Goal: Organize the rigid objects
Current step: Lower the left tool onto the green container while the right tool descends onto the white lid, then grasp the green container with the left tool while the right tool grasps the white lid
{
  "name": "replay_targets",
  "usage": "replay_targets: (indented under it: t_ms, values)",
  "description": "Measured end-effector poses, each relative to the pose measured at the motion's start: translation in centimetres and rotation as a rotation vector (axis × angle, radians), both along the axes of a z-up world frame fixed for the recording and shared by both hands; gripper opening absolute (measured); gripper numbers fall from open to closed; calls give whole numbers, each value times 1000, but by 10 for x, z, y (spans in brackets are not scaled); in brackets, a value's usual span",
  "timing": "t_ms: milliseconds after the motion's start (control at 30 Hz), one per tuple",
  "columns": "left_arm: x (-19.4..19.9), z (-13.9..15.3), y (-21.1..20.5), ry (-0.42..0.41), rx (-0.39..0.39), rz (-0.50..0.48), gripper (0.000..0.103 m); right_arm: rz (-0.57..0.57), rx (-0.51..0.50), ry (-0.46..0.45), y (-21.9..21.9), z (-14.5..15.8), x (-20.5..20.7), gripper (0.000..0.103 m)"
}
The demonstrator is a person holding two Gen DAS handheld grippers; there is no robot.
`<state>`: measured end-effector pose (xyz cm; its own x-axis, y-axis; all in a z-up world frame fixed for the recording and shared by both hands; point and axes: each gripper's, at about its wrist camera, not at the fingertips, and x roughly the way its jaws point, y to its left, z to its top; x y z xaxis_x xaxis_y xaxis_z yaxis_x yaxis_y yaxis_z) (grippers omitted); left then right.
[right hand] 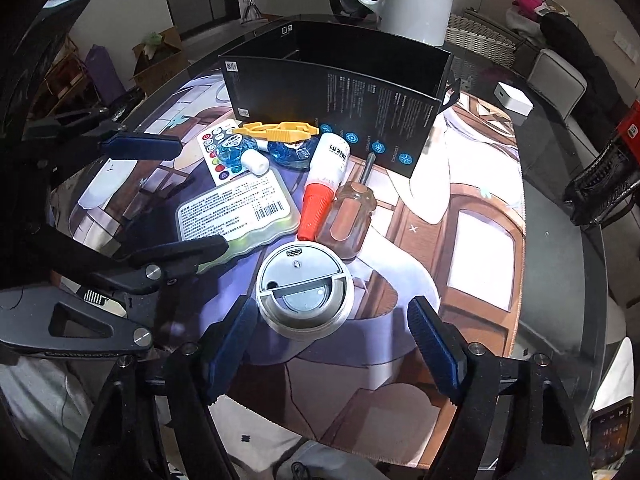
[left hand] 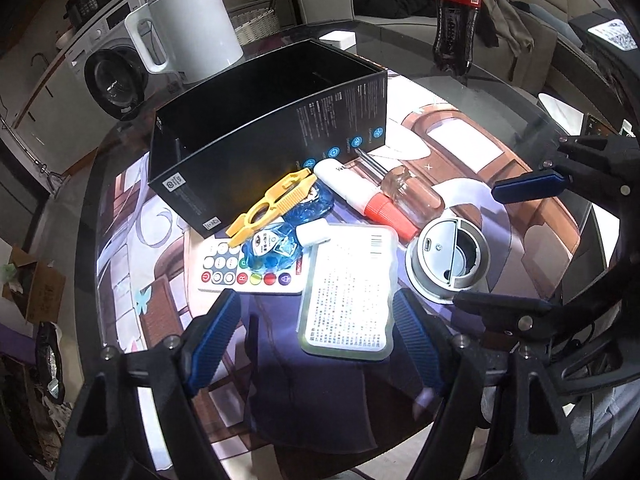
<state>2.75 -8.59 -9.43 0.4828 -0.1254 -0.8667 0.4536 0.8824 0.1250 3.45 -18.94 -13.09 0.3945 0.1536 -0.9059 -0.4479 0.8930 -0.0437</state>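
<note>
The round glass surface [left hand: 500,92] carries a printed mat, and both views look down on the same heap from opposite sides. The open black box [left hand: 256,120] stands upright at the far edge of the heap; the left wrist view looks into its dark interior and shows one short end with a sticker, while the right wrist view shows mostly its long printed wall. Behind it stands a white kettle [left hand: 188,24], whole in the left view, cut off at the top in the right. A cola bottle [left hand: 456,16] stands upright in the left view only; a small white block [right hand: 514,102] is plain in the right view. In front of the box lie a flat white labelled pack [left hand: 348,292], a remote control [left hand: 240,272] under blue plastic pieces [left hand: 276,252], a yellow tool [left hand: 272,208], a white tube with a red cap [left hand: 360,200], a clear-handled screwdriver [right hand: 348,216] whose handle shows amber only in the right view, and a round grey lid [right hand: 302,292]. The left tongs [left hand: 316,340] stand wide, apart on either side of the pack's near end, gripping nothing. The right tongs [right hand: 332,344] stand wide about the lid's near edge, pads clear of it.
</note>
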Motion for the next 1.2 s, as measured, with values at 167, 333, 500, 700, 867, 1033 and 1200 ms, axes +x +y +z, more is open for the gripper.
replay_targets:
  t_ms: [167, 333, 500, 700, 867, 1033, 1200]
  values:
    - [7, -5, -2, 32, -8, 0, 78, 4, 0, 2, 0, 1, 0, 79]
    - [4, -12, -10, 76, -7, -40, 53, 6, 12, 5, -1, 1, 2, 77]
    - [2, -11, -1, 93, -26, -18, 53, 24, 12, 5, 4, 0, 2, 75]
    - [-7, -11, 21, 107, -23, 11, 53, 48, 2, 33, 14, -9, 8, 56]
    - [-13, -12, 41, 110, -29, 39, 53, 69, 13, 33, 25, -8, 5, 50]
    - [-12, -12, 46, 112, -37, 49, 54, 95, 19, 36, 36, -8, 2, 50]
    - [-9, -12, 42, 110, -27, 49, 55, 104, 17, 29, 40, -9, 1, 50]
